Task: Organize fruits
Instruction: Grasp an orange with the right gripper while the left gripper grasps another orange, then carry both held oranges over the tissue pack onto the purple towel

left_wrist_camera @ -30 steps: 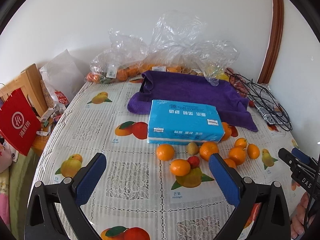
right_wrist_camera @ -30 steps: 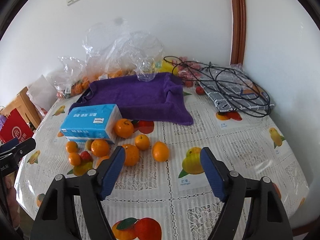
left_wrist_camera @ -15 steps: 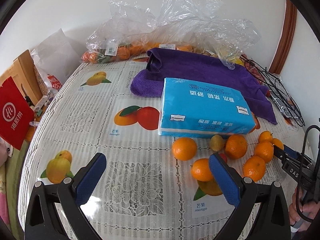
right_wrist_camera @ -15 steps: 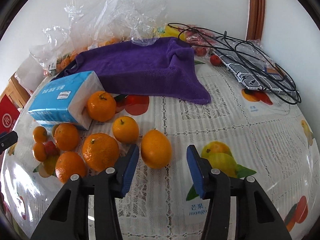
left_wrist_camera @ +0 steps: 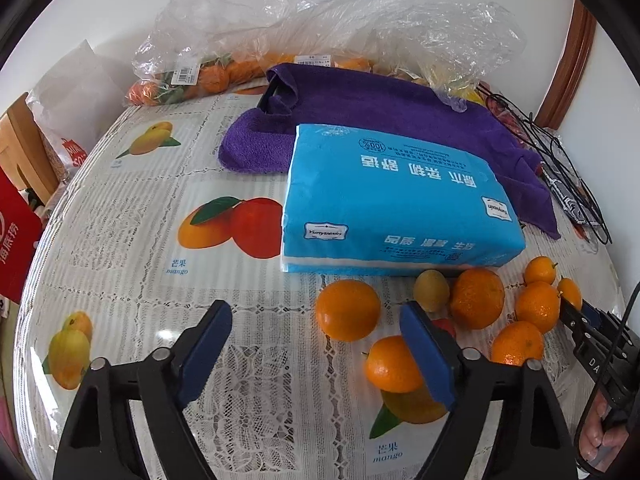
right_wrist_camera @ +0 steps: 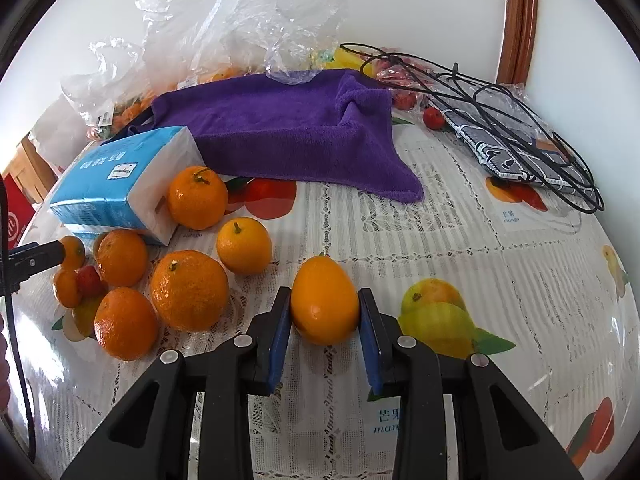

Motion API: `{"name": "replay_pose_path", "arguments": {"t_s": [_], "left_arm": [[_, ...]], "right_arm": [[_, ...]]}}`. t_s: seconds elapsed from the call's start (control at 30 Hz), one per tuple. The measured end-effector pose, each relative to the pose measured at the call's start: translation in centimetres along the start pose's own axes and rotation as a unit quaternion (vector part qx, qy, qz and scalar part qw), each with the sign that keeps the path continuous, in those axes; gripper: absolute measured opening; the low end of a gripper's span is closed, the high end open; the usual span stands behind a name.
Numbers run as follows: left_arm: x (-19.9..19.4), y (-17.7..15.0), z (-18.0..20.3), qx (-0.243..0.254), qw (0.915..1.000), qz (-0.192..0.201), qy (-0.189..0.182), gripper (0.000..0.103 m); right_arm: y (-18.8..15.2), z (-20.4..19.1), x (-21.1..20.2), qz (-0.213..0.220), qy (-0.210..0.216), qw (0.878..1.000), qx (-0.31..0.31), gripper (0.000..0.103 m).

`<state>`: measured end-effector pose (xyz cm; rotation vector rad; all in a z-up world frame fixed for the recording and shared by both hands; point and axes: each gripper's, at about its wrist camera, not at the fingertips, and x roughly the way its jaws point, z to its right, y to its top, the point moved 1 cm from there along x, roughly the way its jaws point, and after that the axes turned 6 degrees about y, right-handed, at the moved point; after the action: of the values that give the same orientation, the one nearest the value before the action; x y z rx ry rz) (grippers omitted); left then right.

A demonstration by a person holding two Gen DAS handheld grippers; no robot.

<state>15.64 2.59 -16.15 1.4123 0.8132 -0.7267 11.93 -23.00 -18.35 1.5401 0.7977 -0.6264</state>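
Several oranges lie loose on the fruit-print tablecloth (right_wrist_camera: 460, 240) in front of a blue tissue pack (left_wrist_camera: 396, 200). My right gripper (right_wrist_camera: 325, 320) is shut on an oval orange fruit (right_wrist_camera: 324, 300), both blue pads pressing its sides as it rests on the cloth. In the left wrist view my left gripper (left_wrist_camera: 316, 344) hangs low over the table with its jaws closing. A round orange (left_wrist_camera: 347, 309) sits just ahead between the fingertips, untouched. A second orange (left_wrist_camera: 390, 366) is partly hidden behind the right finger. A small red fruit (right_wrist_camera: 88, 280) and a yellowish one (left_wrist_camera: 431, 290) lie among the oranges.
A purple towel (right_wrist_camera: 288, 132) lies behind the tissue pack, with clear plastic bags of fruit (left_wrist_camera: 208, 76) along the wall. Black cables on a patterned pouch (right_wrist_camera: 512, 136) lie at the far right. A red bag (left_wrist_camera: 16, 232) hangs off the table's left edge.
Both grippers came down closer to the table and the fruit. The right jaws closed around the oval orange fruit. The left jaws narrowed and neared the round orange.
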Motion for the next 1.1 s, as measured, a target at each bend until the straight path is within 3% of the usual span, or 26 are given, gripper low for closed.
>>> {"name": "replay_pose_path", "arguments": {"t_s": [0.03,0.23,0.37,0.73,1.1], "left_arm": [[0.4,0.0,0.1,0.000,1.0000,-0.007,-0.003,0.073],[1.4,0.2,0.1,-0.012,0.9995,-0.018,-0.022,0.058],[1.5,0.3,0.6,0.001,0.9992,-0.018,-0.036,0.034],[-0.1,0.4,-0.1,-0.005,0.9984,-0.018,-0.054,0.034],[-5.4,0.8,-0.6,-0.007,0.9982,0.025,-0.054,0.034]], "right_arm": [[0.0,0.0,0.0,0.001,0.001,1.000,0.001,0.032],[0.0,-0.1,0.0,0.001,0.005,1.000,-0.003,0.032],[0.1,0.0,0.0,-0.005,0.008,1.000,-0.002,0.032],[0.6,-0.6,-2.1,0.006,-0.001,1.000,-0.009,0.032],[1.9,-3.4,-6.3,0.029,0.021,0.999,-0.027,0.032]]}}
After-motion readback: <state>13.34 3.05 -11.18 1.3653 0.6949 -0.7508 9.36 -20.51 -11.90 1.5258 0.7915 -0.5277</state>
